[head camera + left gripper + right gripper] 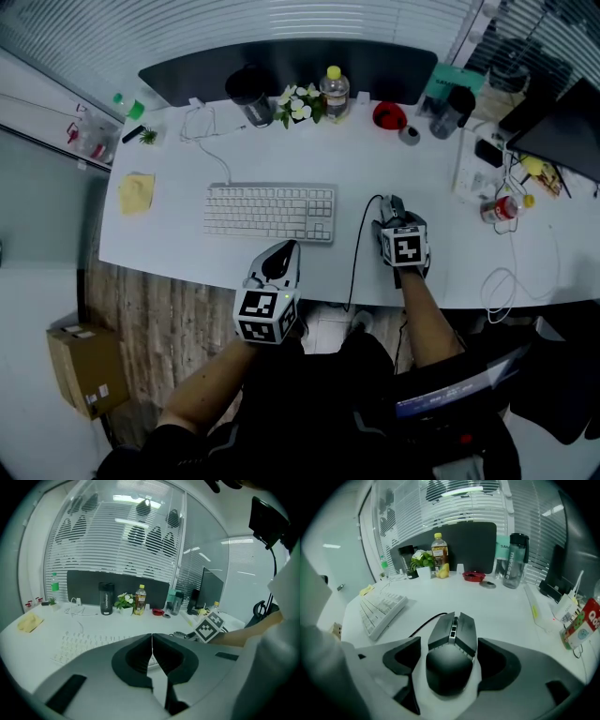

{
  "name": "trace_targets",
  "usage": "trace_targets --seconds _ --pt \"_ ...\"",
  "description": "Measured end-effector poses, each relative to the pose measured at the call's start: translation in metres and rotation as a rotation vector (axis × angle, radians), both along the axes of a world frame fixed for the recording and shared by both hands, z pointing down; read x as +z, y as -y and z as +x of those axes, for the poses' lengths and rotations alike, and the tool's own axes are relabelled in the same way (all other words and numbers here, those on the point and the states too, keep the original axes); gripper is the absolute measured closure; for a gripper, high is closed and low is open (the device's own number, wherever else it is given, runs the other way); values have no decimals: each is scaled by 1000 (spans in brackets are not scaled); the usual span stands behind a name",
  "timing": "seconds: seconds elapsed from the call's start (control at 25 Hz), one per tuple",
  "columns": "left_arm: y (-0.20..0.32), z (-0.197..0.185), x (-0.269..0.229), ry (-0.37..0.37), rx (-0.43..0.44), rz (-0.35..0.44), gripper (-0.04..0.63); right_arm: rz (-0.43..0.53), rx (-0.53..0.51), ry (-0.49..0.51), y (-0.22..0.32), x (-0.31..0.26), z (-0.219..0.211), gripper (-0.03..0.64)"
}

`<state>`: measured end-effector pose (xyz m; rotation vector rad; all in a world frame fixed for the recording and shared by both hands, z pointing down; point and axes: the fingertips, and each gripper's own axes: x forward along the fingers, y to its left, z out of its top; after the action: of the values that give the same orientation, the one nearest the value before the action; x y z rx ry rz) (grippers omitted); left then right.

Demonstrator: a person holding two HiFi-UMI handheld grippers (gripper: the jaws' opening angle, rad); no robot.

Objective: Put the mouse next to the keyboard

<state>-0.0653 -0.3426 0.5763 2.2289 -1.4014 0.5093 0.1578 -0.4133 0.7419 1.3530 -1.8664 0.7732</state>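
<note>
White desk (431, 178) holds keyboard (270, 212), mouse (449, 656) and bottle (334, 92)

The table (187, 246) was white, and so was the keyboard (270, 211). The mouse (451, 644) was dark grey shading to black, with a black cable (357, 251). The left hand-held gripper (151, 639) and the right hand-held gripper (393, 208) were grey with black pads (401, 660). Each bore a cube (265, 314) patterned in black and white squares (its markers). The cloth (136, 192) was pale yellow, the tumbler (251, 97) black and the dish (389, 115) red. The bottle (334, 91) was yellow-capped, and the flowers (298, 101) were white over green leaves. The floor (159, 314) showed brown wood grain, and the box (86, 367) was cardboard brown.
</note>
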Motion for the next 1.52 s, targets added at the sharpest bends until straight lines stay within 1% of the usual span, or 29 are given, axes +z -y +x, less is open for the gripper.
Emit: trace_targets --seconds 0.12,0.24,0.4,0.52,0.64,0.72,0.8,0.88,0.96,1.0,1.04,1.12,1.24,1.36,1.44,1.52 --pt "1 -5 -9 -4 -2 17 565 6 10 0 -5 -8 0 235" --pt "4 -8 -21 -12 -5 39 565 36 12 5 -9 -26 0 235" --pt "10 -6 -45 17 25 116 565 103 -53 0 -16 -68 -5 235" --pt "14 -2 -65 4 63 165 565 155 -58 45 -21 -105 -11 239" --pt "19 1 -87 -28 96 219 565 223 -47 92 -23 -148 -14 250" --pt "21 3 -104 -50 107 249 565 286 -47 130 -26 -183 -17 291" --pt "23 2 -118 -62 101 254 565 354 -55 166 -30 -218 -21 322" --pt "24 0 -131 -93 100 256 565 411 -54 188 -35 -251 -23 343" --pt "24 -2 -150 -130 91 291 565 441 -51 204 -43 -279 -25 369" --pt "23 -4 -160 -140 79 320 566 448 -54 209 -47 -292 -26 395" --pt "22 -5 -171 -143 72 348 566 456 -62 214 -52 -304 -28 416" --pt "18 -4 -184 -130 84 376 566 493 -79 227 -61 -329 -31 417" --pt "13 2 -194 -128 115 357 566 570 -84 243 -74 -363 -31 436" --pt "6 10 -207 -158 147 345 566 631 -98 268 -88 -391 -32 495" --pt "2 17 -221 -161 175 372 566 656 -115 291 -98 -406 -34 497" --pt "0 20 -235 -155 185 407 566 680 -108 298 -104 -418 -33 506"
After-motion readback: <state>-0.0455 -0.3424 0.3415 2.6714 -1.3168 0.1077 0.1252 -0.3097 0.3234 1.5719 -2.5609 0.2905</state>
